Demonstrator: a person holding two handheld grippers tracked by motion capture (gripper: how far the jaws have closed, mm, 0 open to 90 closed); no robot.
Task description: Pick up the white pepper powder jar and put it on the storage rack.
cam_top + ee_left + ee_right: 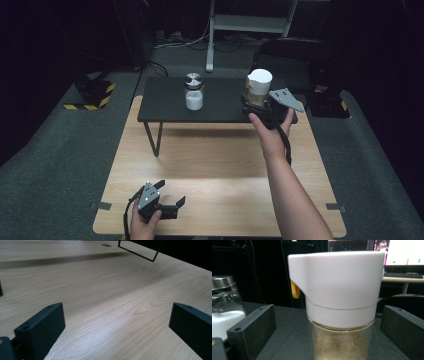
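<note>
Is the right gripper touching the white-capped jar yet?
Apart. The right gripper view shows the right gripper open, with dark shelf visible between each jaw and the jar.

My matt black plastic right claw (329, 332) brackets a clear glass jar (340, 342) with a smooth white plastic lid (337, 285); left stands a glossy metal-capped glass shaker (223, 302). The near pale wood table (105, 290) looks satin.

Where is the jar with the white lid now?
In the high view, the white-lidded jar stands at the right end of the black shelf, between the open jaws of the right hand-held gripper.
</note>
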